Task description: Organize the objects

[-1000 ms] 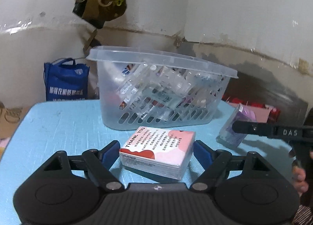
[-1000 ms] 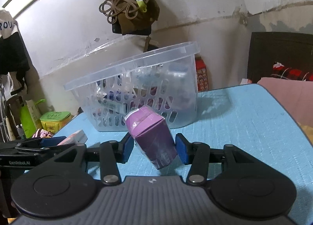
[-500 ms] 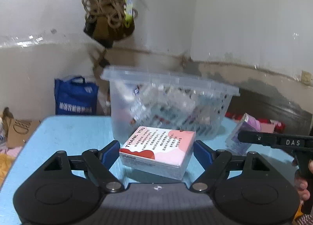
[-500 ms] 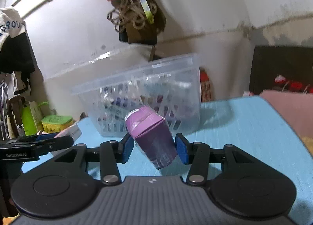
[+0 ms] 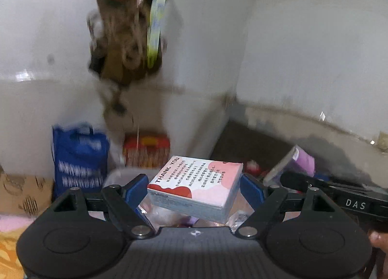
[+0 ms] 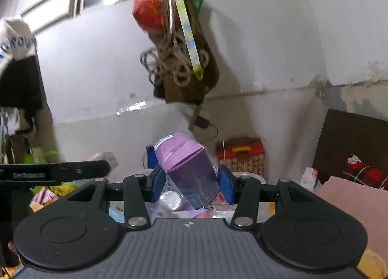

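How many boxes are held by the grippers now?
2. The pink THANK YOU box sits between the left gripper pads; the purple box sits tilted in the right gripper. Others may be hidden below.

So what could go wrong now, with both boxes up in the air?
The purple box sits tilted in the right gripper, whose jaws have just been opening, so it could slip out early. The pink box in the left gripper hangs close beside the right gripper, so the two might bump.
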`<state>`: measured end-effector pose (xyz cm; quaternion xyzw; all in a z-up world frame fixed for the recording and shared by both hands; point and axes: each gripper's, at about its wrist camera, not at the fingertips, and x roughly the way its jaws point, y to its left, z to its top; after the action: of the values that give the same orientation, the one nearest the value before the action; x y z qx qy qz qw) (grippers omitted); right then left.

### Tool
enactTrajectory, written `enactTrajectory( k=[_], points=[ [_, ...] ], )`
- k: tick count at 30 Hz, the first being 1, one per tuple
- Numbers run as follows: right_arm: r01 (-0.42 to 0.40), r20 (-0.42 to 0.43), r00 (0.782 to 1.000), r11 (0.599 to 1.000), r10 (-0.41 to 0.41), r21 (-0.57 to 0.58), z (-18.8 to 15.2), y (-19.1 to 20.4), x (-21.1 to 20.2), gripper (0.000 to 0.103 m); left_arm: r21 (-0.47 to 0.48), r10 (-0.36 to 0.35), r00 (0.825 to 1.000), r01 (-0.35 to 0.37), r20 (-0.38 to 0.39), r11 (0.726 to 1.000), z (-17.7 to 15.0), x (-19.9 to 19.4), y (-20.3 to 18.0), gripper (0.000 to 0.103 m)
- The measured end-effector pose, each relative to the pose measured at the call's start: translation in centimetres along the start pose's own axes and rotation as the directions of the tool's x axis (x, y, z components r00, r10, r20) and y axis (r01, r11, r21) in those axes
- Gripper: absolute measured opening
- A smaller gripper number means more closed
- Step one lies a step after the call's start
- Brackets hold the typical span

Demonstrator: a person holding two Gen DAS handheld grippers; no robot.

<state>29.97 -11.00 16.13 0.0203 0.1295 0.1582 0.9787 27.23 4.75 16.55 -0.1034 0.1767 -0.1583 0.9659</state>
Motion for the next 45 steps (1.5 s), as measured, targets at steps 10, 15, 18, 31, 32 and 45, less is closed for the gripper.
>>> enactTrajectory(
  k=[10, 15, 18, 31, 32, 45],
  points=[
    [0.004, -0.040, 0.999, 1.000, -0.005, -0.019, -2.6, -1.2, 1.7, 0.103, 0.018, 0.080, 0.996, -0.080, -0.033, 0.997, -2.2, 2.6, 1.6, 0.101],
    [0.036, -0.008, 0.999, 0.999, -0.036, -0.035, -3.3, -0.7, -0.9, 0.103, 0.096, 0.076, 0.997, -0.077, 0.015, 0.992, -3.0, -0.6, 0.0, 0.103],
    [0.154, -0.036, 0.987, 0.985, -0.157, -0.080, -4.2, 0.6, -1.5, 0.103, 0.146, 0.100, 0.995, -0.100, 0.010, 0.984, -3.5, -1.4, -1.1, 0.103],
    [0.166, -0.156, 0.974, 0.986, -0.163, 0.007, -3.8, -1.3, -2.1, 0.103, 0.123, 0.140, 0.986, -0.128, -0.094, 0.984, -3.9, -2.6, -2.0, 0.103],
    [0.180, -0.154, 0.972, 0.984, -0.177, 0.006, -3.9, -1.4, -2.2, 0.103, 0.122, 0.138, 0.985, -0.126, -0.102, 0.985, -3.9, -2.6, -2.0, 0.103],
    [0.224, -0.188, 0.957, 0.975, -0.221, -0.006, -4.6, -1.6, -2.2, 0.103, 0.094, 0.161, 0.978, -0.149, -0.133, 0.984, -4.1, -3.0, -1.9, 0.103]
  ],
)
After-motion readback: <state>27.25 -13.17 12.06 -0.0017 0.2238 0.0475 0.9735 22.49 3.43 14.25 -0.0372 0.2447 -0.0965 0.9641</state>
